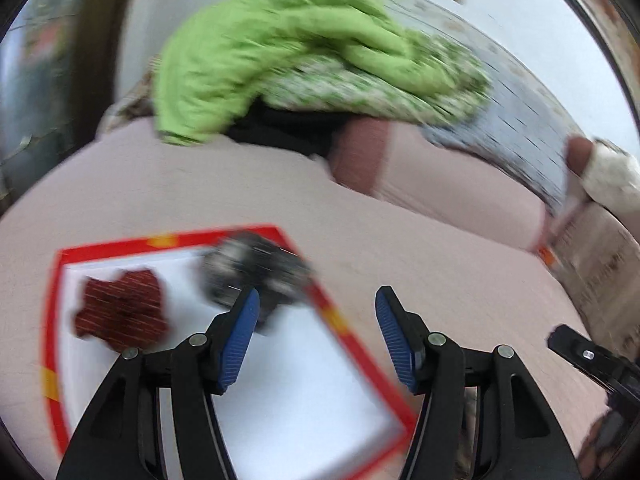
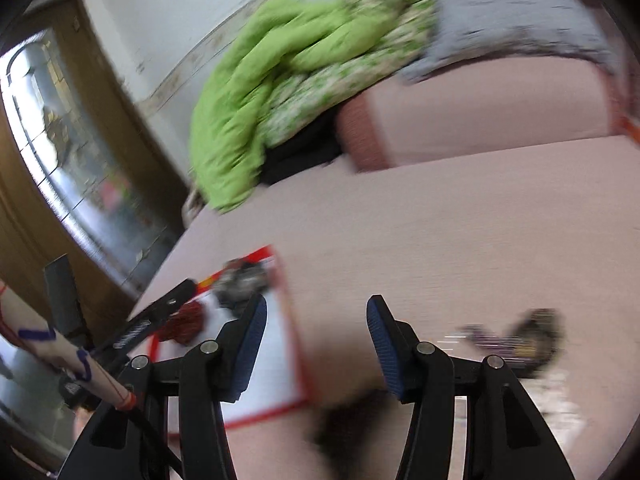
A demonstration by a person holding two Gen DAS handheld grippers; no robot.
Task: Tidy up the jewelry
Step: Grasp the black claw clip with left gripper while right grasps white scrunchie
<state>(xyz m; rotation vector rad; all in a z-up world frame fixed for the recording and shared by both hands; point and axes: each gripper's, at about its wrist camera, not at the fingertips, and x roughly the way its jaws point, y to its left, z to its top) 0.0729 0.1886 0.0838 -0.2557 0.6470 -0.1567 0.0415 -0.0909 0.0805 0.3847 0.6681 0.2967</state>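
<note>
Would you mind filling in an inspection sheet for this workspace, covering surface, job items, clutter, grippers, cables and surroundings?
Surface: pink bed cover, bare between the items.
Job's things: red-rimmed white tray holds a dark red beaded piece and a black-and-silver piece; another dark, blurred piece lies on the cover outside the tray.
Clutter: green quilt heaped on a pink pillow.
Grippers: left gripper open, empty, over the tray's edge; right gripper open, empty.
Cables: a thin black lead beside the right gripper.
Surroundings: white wall, wooden door with a glass pane.
</note>
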